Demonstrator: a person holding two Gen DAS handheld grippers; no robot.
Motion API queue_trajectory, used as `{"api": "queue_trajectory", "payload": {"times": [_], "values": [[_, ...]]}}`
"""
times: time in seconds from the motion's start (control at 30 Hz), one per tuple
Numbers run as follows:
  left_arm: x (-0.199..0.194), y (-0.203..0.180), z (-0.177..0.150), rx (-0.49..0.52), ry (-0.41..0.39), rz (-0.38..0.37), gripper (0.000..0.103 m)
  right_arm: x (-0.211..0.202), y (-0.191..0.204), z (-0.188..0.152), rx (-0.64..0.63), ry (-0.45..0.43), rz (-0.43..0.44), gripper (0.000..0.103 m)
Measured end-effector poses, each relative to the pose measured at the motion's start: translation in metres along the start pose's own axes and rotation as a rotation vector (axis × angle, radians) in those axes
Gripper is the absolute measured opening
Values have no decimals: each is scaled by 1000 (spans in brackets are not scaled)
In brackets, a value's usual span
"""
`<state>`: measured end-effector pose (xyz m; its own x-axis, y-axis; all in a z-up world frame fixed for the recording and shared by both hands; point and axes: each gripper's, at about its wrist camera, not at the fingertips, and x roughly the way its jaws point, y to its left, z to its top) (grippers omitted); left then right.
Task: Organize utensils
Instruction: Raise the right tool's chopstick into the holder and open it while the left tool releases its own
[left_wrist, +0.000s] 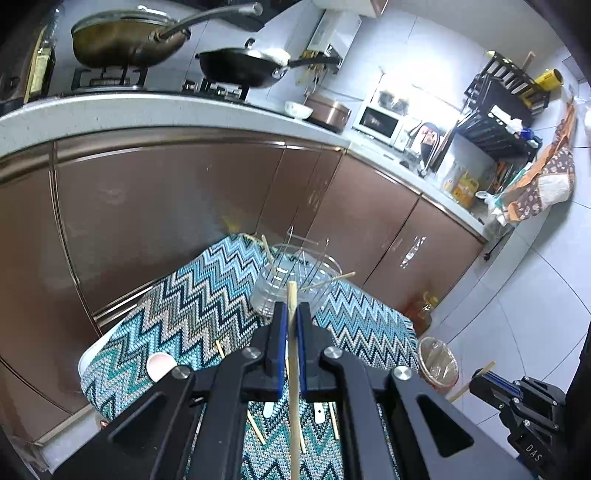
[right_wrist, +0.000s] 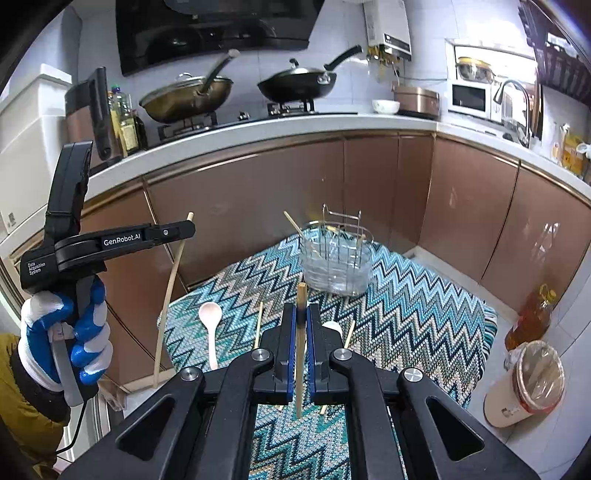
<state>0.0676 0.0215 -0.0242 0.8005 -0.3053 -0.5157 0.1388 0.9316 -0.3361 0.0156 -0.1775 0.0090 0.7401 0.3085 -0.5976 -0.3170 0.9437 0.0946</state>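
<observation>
My left gripper (left_wrist: 291, 308) is shut on a pale wooden chopstick (left_wrist: 293, 369) that runs upright between the blue pads. My right gripper (right_wrist: 301, 308) is shut on another chopstick (right_wrist: 300, 339), held above the zigzag cloth (right_wrist: 406, 314). A clear utensil holder (right_wrist: 336, 266) with a wire rack stands at the cloth's far end and has a few chopsticks leaning in it. A white spoon (right_wrist: 211, 325), a second spoon (right_wrist: 332, 326) half hidden behind my right finger, and several loose chopsticks (right_wrist: 258, 325) lie on the cloth. In the right wrist view the left gripper (right_wrist: 188, 229) appears in a gloved hand (right_wrist: 62, 332).
Brown cabinet doors (right_wrist: 258, 206) and a counter with two woks (right_wrist: 295, 85) rise behind the cloth. A lined waste bin (right_wrist: 528, 380) and an oil bottle (right_wrist: 532, 317) stand on the floor to the right. A dish rack (left_wrist: 506, 110) is by the sink.
</observation>
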Motion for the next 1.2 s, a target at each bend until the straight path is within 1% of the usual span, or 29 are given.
{"api": "queue_trajectory", "payload": {"times": [0.27,0.43,0.6,0.73,1.03,1.2], "values": [[-30,8,16,32,-64,-39,4,-18,7,11,3,-77,31,5],[-45,6,36,71,-122,-64,5,-19,9,24,-10,-121,42,5],[-49,4,55,99,-162,-85,4,-14,11,42,-29,-158,51,5],[-42,0,66,113,-172,-93,5,-8,13,55,-40,-183,69,5],[-10,-8,80,113,-168,-103,5,7,9,76,-59,-213,97,5],[9,-10,90,85,-200,-118,5,21,-5,88,-36,-236,105,5]]}}
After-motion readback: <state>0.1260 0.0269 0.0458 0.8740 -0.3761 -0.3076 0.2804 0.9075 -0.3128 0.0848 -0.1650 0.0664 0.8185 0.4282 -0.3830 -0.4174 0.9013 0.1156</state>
